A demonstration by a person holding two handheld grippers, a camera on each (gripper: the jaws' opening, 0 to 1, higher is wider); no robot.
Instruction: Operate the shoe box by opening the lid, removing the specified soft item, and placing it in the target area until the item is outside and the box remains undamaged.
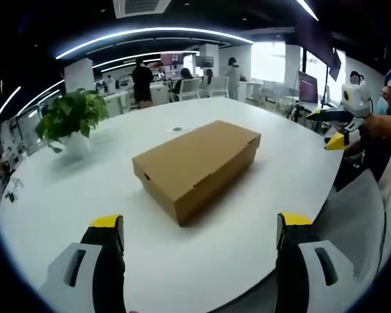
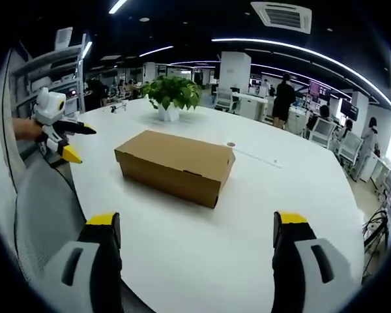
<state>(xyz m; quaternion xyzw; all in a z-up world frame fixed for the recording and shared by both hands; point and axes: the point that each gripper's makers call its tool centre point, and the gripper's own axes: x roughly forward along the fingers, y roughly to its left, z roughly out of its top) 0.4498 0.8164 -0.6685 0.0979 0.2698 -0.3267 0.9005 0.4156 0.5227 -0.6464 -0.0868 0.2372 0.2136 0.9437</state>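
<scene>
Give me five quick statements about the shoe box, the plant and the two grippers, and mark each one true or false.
1. The shoe box has its lid closed. True.
2. The left gripper is clamped on the box. False: its jaws stand wide apart, short of the box and touching nothing.
3. A potted plant stands on the white table beyond the box. True.
4. A soft item already lies on the table beside the box. False: the box is shut and no such item lies beside it.
5. The right gripper is open, with the box ahead of its jaws. True.
</scene>
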